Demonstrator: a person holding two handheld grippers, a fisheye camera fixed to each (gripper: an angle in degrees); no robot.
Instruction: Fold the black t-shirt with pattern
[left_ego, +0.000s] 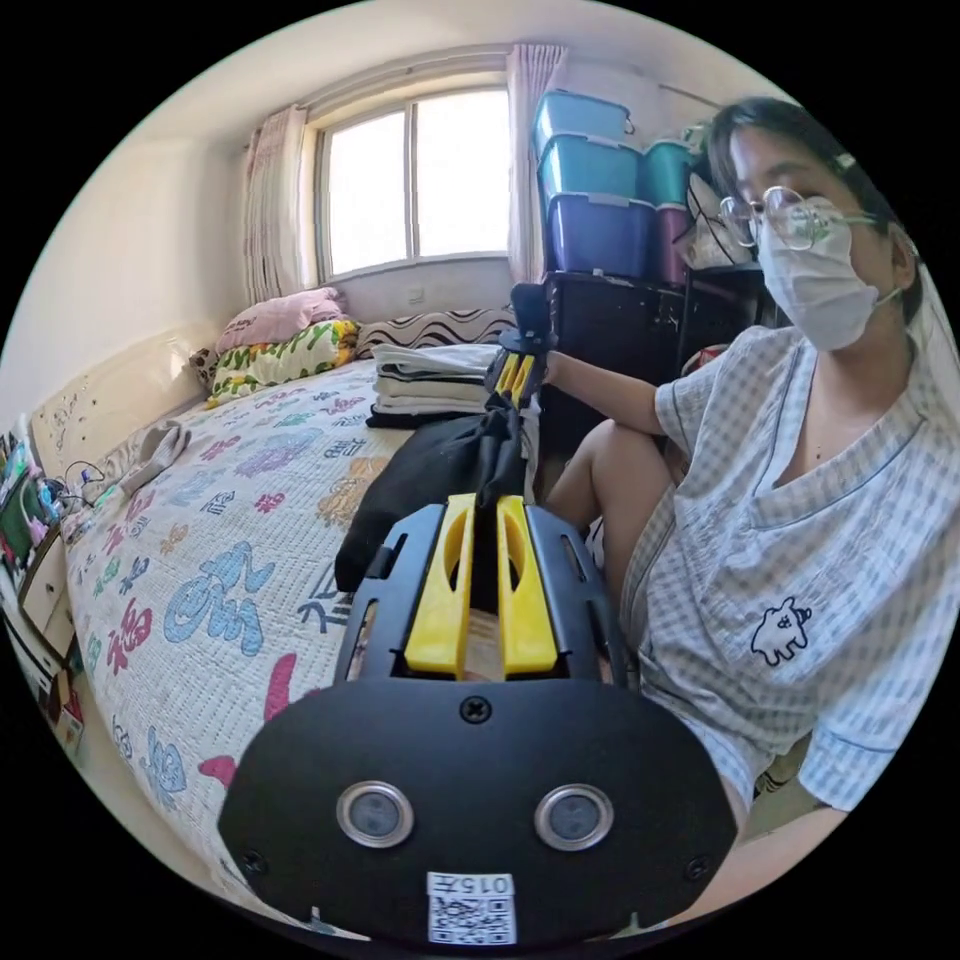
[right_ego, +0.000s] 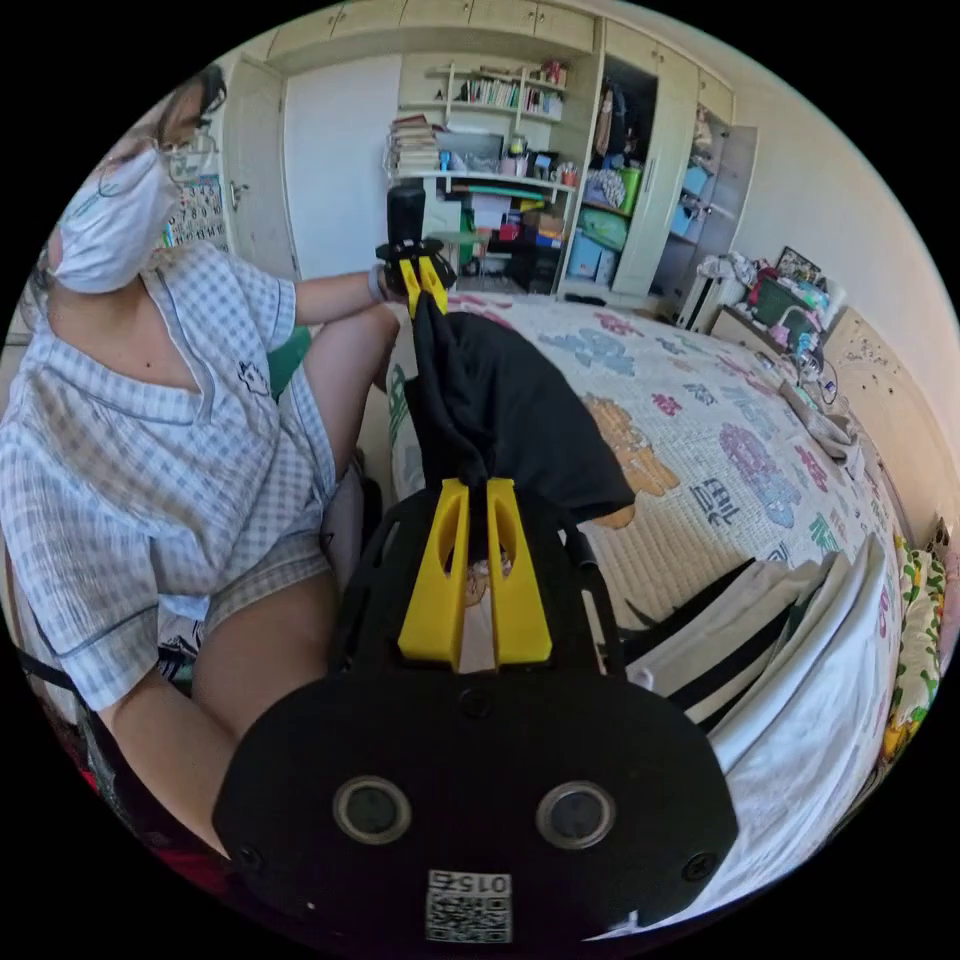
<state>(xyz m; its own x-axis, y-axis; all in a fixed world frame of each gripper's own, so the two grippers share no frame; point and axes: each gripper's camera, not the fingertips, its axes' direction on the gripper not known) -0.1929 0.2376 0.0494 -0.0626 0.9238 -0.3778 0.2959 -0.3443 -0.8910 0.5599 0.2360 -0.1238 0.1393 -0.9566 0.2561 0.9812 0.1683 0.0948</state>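
The black t-shirt (left_ego: 425, 480) hangs stretched between both grippers above the edge of the bed, its lower part resting on the quilt. My left gripper (left_ego: 484, 500) is shut on one end of it, yellow jaws pressed on the cloth. The right gripper (left_ego: 515, 375) holds the far end in the left gripper view. In the right gripper view my right gripper (right_ego: 478, 490) is shut on the black t-shirt (right_ego: 520, 420), and the left gripper (right_ego: 422, 270) grips the far end. No pattern is visible on the cloth.
A person in a checked top (left_ego: 800, 540) sits beside the bed. The quilt (left_ego: 210, 560) has coloured prints. A stack of folded clothes (left_ego: 430, 385) and pillows (left_ego: 285, 345) lie near the window. Storage boxes (left_ego: 590, 190) stand on a dark cabinet. Shelves and a wardrobe (right_ego: 560, 200) line the opposite wall.
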